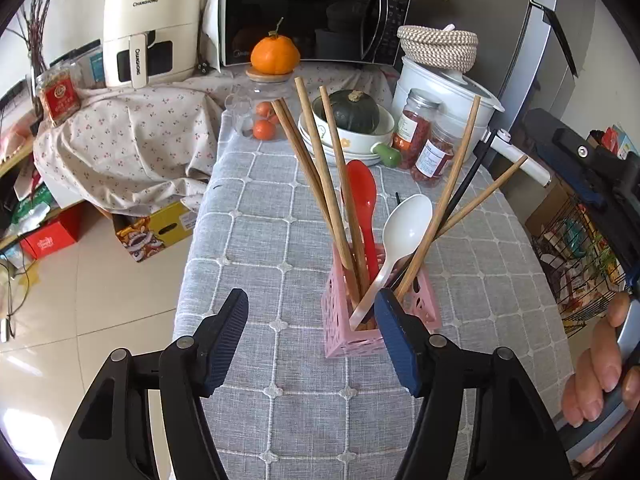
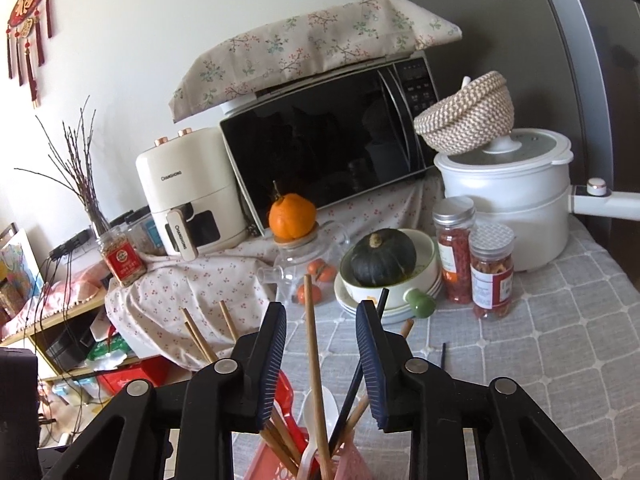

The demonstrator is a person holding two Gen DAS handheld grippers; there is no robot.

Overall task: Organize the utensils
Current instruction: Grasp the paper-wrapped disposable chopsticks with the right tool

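Jaws of the right gripper (image 2: 322, 364) hide the pink holder's (image 2: 352, 460) rim.

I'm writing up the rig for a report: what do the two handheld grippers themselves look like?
Both look alike: the left gripper and right gripper have glossy black angular plastic linkage arms with round silver pivot pins, and flat dark blue fingers with finely ribbed pads. No cables, markings or sleeves show.

Home kitchen: microwave (image 2: 320, 152), air fryer (image 2: 188, 192)

Bright, even daylight, soft shadows; glare on the floor tiles (image 1: 36, 412) (lower left); fisheye bending at edges.
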